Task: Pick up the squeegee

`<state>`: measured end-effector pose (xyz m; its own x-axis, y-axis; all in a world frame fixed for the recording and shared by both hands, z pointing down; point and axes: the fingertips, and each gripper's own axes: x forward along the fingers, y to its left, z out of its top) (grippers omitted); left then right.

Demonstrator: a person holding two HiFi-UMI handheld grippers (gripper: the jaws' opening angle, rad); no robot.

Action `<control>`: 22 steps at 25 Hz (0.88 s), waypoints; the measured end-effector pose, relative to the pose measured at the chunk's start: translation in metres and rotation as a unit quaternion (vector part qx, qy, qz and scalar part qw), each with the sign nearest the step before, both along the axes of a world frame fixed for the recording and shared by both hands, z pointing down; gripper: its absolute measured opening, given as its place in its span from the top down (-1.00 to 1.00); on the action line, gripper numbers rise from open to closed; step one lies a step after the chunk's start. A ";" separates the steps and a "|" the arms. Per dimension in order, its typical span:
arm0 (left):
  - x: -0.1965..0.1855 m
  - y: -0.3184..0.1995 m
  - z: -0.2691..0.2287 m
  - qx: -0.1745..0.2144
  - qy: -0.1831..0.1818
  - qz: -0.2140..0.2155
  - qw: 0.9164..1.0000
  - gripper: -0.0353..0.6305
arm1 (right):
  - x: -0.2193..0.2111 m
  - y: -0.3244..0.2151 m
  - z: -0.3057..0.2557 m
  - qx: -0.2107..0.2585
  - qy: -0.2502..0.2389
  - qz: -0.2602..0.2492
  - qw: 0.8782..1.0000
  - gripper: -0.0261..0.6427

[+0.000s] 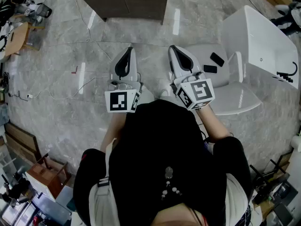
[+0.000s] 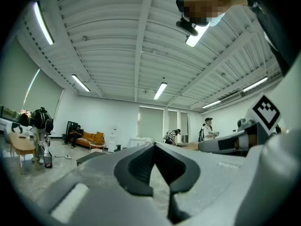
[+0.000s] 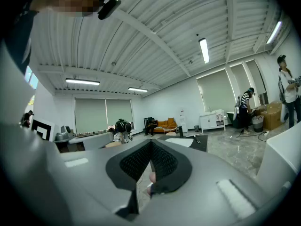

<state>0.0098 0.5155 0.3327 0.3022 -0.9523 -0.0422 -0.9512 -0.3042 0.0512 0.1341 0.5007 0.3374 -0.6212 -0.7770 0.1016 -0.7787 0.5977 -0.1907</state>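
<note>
**Grey jaws shut, squeegee not yet found**

Left gripper (image 1: 129,50) and right gripper (image 1: 174,48) are both clenched on nothing, pointing level. No squeegee is plainly identifiable. Two dark things (image 1: 217,59) lie on the ledge (image 1: 235,95) beside the tub (image 1: 256,36). Best to swing toward the tub and open first.
</note>
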 end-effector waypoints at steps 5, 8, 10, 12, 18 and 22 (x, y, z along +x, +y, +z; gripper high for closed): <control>-0.017 -0.005 0.001 0.001 0.001 0.005 1.000 0.89 | -0.019 -0.005 0.004 -0.003 0.005 0.004 1.000 0.92; -0.029 -0.009 0.002 -0.001 -0.001 0.009 1.000 0.89 | -0.031 -0.007 0.004 -0.001 0.007 0.006 1.000 0.92; -0.038 -0.012 0.004 -0.001 -0.002 0.012 1.000 0.89 | -0.041 -0.009 0.006 0.000 0.011 0.007 1.000 0.92; -0.047 -0.016 0.005 0.001 -0.001 0.015 1.000 0.89 | -0.051 -0.011 0.008 0.001 0.016 0.007 1.000 0.92; -0.071 -0.021 0.007 0.008 0.005 0.022 1.000 0.89 | -0.075 -0.013 0.005 0.012 0.010 0.016 1.000 0.92; -0.084 -0.022 0.003 0.014 0.007 0.025 1.000 0.89 | -0.085 -0.015 0.001 0.016 0.003 0.025 1.000 0.92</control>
<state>-0.0741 0.4938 0.3353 0.3487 -0.9344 -0.0732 -0.9340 -0.3529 0.0552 0.0489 0.4855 0.3384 -0.5813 -0.8098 0.0794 -0.8085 0.5638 -0.1683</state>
